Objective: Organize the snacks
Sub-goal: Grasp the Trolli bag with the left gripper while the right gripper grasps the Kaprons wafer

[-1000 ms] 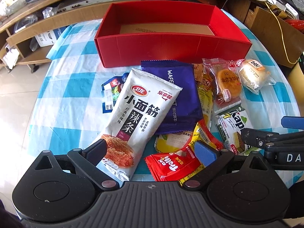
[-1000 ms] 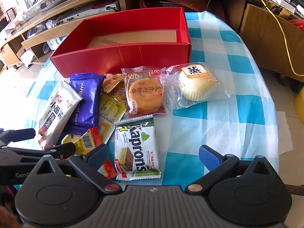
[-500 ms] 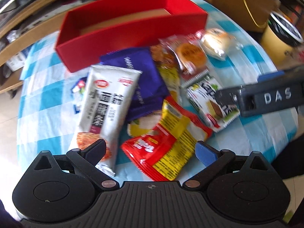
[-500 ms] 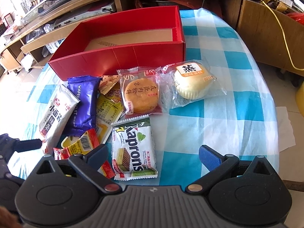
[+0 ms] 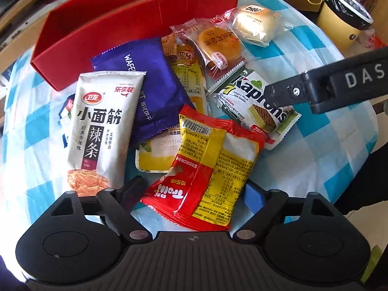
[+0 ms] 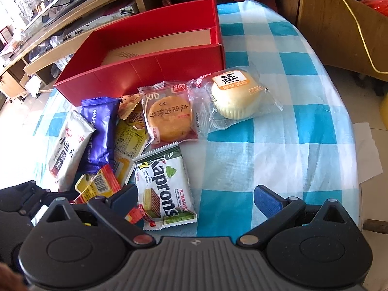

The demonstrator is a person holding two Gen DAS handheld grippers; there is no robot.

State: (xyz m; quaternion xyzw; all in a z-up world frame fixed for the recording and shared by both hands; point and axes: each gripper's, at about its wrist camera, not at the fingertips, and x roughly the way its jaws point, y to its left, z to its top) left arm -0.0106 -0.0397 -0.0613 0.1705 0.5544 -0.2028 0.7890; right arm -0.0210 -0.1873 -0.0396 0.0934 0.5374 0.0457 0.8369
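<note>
A pile of snack packets lies on the checked tablecloth before an empty red box (image 5: 135,21) (image 6: 145,65). My left gripper (image 5: 194,194) is open, its jaws on either side of a red and yellow packet (image 5: 208,169). Beside it lie a white noodle-snack bag (image 5: 101,126), a purple wafer pack (image 5: 148,84) and a yellow packet (image 5: 155,155). My right gripper (image 6: 196,198) is open just above the green Kaprons wafer pack (image 6: 165,184) (image 5: 254,104). A round cake (image 6: 169,118) and a steamed bun (image 6: 235,97) lie behind it.
The blue and white tablecloth (image 6: 291,145) drops off at the right. A beige bin (image 5: 344,17) stands beyond the table's right edge. Wooden shelves (image 6: 48,55) stand behind the box. The right gripper's arm (image 5: 339,82) crosses the left wrist view.
My left gripper has moved forward and right, so the red and yellow packet now lies between its jaws. The right gripper has shifted slightly closer to the Kaprons pack.
</note>
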